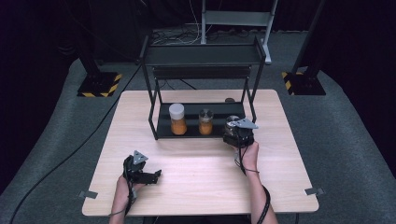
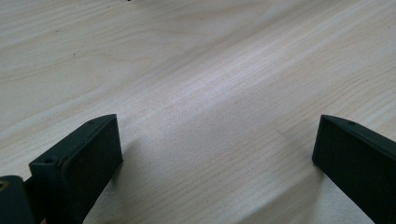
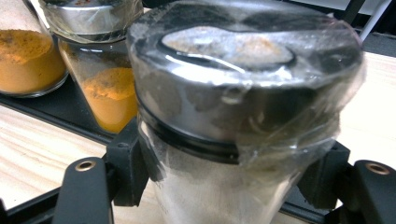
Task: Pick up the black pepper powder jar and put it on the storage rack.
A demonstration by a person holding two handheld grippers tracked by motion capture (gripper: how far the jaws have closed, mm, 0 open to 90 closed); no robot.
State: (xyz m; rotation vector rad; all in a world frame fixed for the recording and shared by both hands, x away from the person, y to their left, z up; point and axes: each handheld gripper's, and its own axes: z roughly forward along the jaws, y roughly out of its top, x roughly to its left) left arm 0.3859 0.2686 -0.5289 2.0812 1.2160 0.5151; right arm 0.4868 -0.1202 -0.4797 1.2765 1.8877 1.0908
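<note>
So, room: rack (image 1: pixel 156 122) frame tight beside the jar (image 3: pixel 233 116), bare table (image 1: pixel 201 168) in front
jar spot: rack's right end, next to two orange jars (image 1: pixel 178 119)
right gripper (image 1: pixel 238 133): pinching the jar under its lid
left gripper (image 1: pixel 140 172): spread wide, low over the table

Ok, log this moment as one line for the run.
right gripper: shut on spice jar at rack | left gripper: open, over table

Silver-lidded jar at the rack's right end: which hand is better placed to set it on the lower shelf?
Right. The right gripper is shut on the silver-lidded jar beside the rack. The left gripper sits open over bare table, away from it.
</note>
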